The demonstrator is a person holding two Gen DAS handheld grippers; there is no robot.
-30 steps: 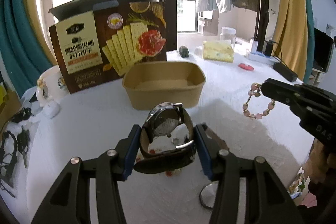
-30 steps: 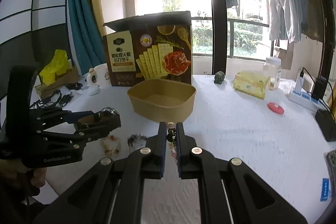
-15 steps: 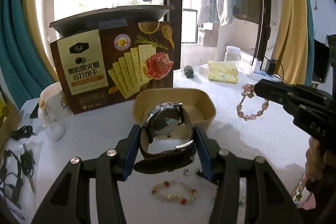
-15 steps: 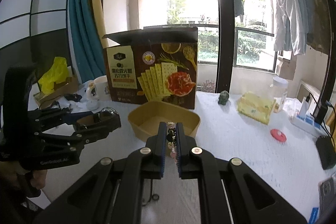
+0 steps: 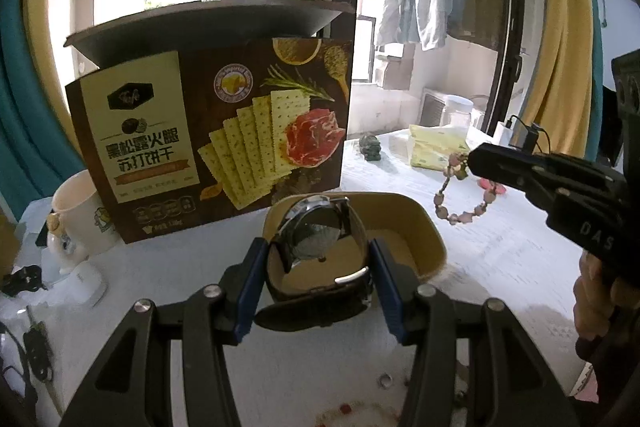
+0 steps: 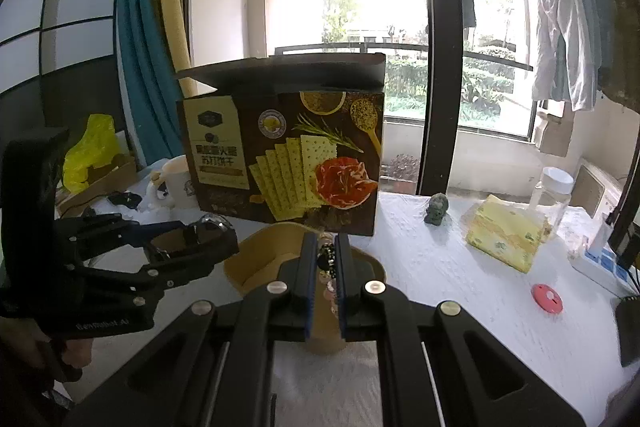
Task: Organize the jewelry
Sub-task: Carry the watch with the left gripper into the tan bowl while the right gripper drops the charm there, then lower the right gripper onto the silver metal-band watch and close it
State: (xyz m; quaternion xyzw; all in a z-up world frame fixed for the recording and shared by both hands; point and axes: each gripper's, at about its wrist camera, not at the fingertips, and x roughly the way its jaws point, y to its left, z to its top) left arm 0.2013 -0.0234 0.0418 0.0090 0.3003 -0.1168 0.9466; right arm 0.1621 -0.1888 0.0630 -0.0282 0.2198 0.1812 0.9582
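Now both grippers carry jewelry above the tan bowl (image 5: pixel 424 227).
Left gripper (image 5: pixel 318 281) fingers pinch a wristwatch (image 5: pixel 316 239); right gripper (image 6: pixel 325 277) fingers pinch a beaded bracelet (image 5: pixel 460 195).

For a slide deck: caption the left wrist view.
Left gripper holds a watch before a tan bowl; right gripper dangles a bead bracelet.

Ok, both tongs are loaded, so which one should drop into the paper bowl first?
Left, probably. The left tongs hold the watch right at the paper bowl, apparently over it. The right tongs dangle the bead bracelet off to its side.
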